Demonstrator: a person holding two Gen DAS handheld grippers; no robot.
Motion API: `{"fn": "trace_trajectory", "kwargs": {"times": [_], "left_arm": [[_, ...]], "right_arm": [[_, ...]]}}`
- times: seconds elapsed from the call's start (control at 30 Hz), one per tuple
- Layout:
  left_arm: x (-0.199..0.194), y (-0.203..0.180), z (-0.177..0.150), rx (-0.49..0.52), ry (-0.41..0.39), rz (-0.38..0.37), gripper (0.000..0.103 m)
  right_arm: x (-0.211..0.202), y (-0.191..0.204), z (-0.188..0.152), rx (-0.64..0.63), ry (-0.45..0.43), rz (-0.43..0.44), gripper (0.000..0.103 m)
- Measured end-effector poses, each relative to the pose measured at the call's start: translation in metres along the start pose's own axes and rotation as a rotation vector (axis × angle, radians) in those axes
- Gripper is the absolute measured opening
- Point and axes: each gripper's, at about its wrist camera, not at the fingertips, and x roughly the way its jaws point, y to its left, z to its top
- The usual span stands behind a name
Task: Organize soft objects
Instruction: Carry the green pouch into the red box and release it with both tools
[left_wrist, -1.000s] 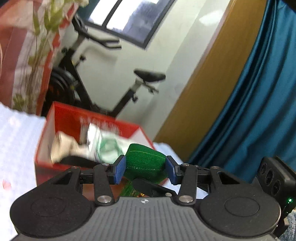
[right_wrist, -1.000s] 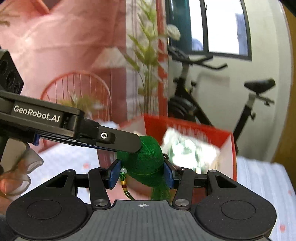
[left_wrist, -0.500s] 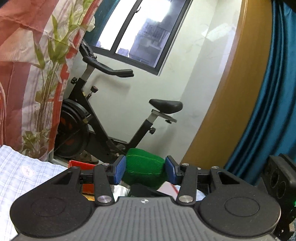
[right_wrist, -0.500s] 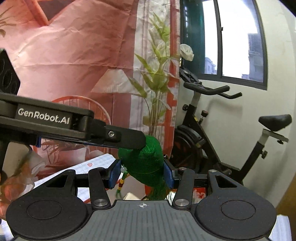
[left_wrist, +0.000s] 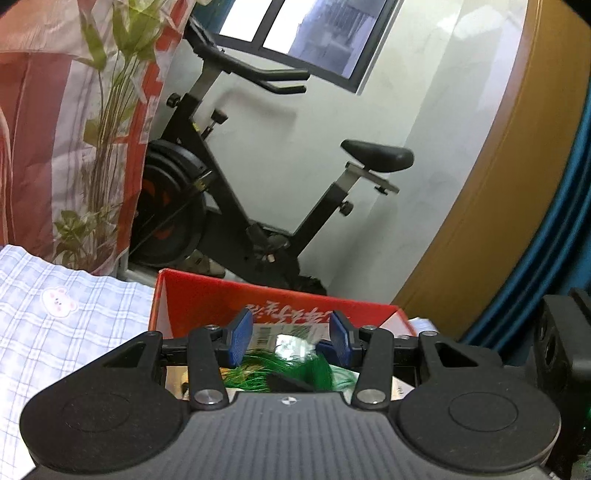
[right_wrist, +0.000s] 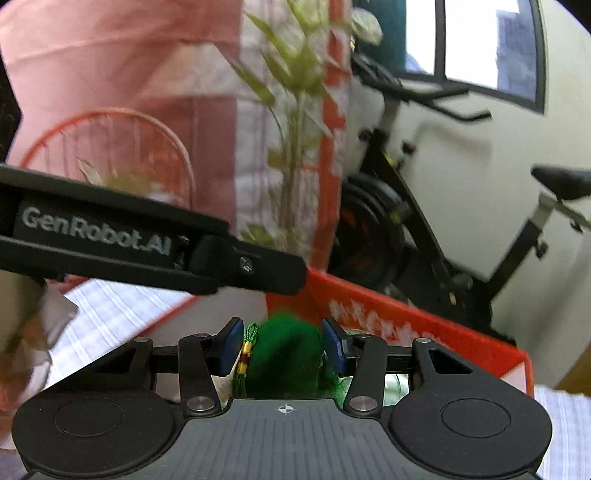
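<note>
My right gripper (right_wrist: 282, 350) pinches the green tasselled pouch (right_wrist: 286, 360) above the red box (right_wrist: 424, 332); my left gripper (left_wrist: 291, 338) gapes empty. It looks light and squashy, best gripped mid-body.

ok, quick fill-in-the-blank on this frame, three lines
The soft pouch between the fingers of the right gripper is ____.
Just beyond it sits an open ____ box.
The fingers of the left gripper hold ____.
Missing words: green; red; nothing.
</note>
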Motion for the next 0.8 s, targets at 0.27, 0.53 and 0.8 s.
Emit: {"fn": "trace_trajectory", "kwargs": {"times": [0.27, 0.53, 0.8], "left_arm": [[-0.010, 0.002, -0.003, 0.054, 0.013, 0.060, 0.049], [-0.058, 0.001, -0.020, 0.120, -0.021, 0.109, 0.051], [-0.107, 0.022, -0.065, 0.086, -0.009, 0.144, 0.051]], "right_arm": [[0.000, -0.016, -0.015, 0.054, 0.068, -0.119, 0.046], [-0.063, -0.032, -0.043, 0.101, -0.017, -0.112, 0.047], [-0.149, -0.041, -0.089, 0.118, -0.139, -0.178, 0.047]]}}
